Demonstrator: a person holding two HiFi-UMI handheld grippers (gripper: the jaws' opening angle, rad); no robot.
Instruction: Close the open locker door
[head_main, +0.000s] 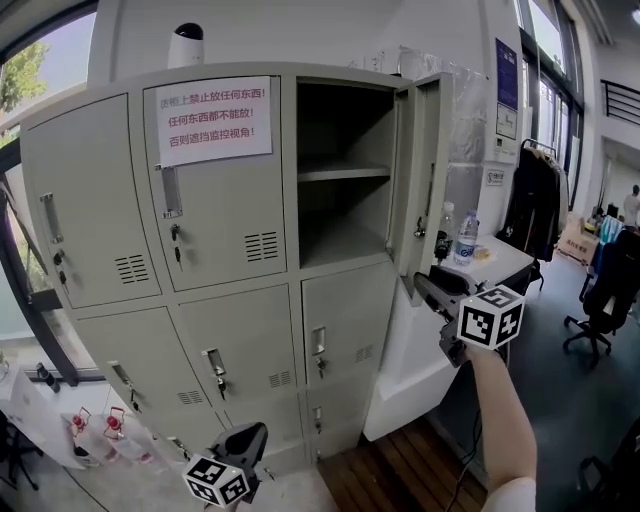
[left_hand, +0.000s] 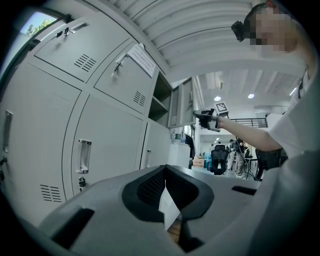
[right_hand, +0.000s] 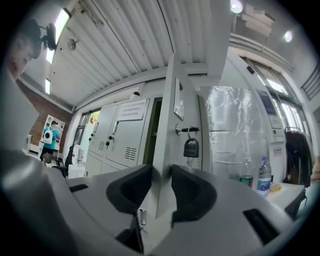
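The locker door (head_main: 425, 175) belongs to the top compartment at the 3 o'clock end of a grey bank of lockers (head_main: 90, 210). In the head view it sits at about 2 o'clock. It is swung wide open on its outer side, so its inner face looks back toward the open compartment (head_main: 345, 215), which has one shelf (head_main: 345, 173) across it. The door is plain grey metal with folded edges. In the right gripper view a latch bar with a dark padlock (right_hand: 191, 148) hangs on the face at 3 o'clock of the jaws.

The right hand-held gripper (head_main: 428, 287) is held out on a bare arm at about 4 o'clock in the head view, at the door's lower corner. Its own view shows the door's thin edge (right_hand: 166, 125) running up between the two dark pads, which press on it from both sides.

The left hand-held gripper (head_main: 252, 436) hangs low at 6 o'clock in front of the bottom lockers. Its jaws are closed tip to tip (left_hand: 165, 171) and hold nothing.

A white paper notice (head_main: 212, 120) with red print is stuck on the door next to the open compartment. Past the open door, at 3 o'clock, water bottles (head_main: 466, 238) stand on a white table (head_main: 505, 262).
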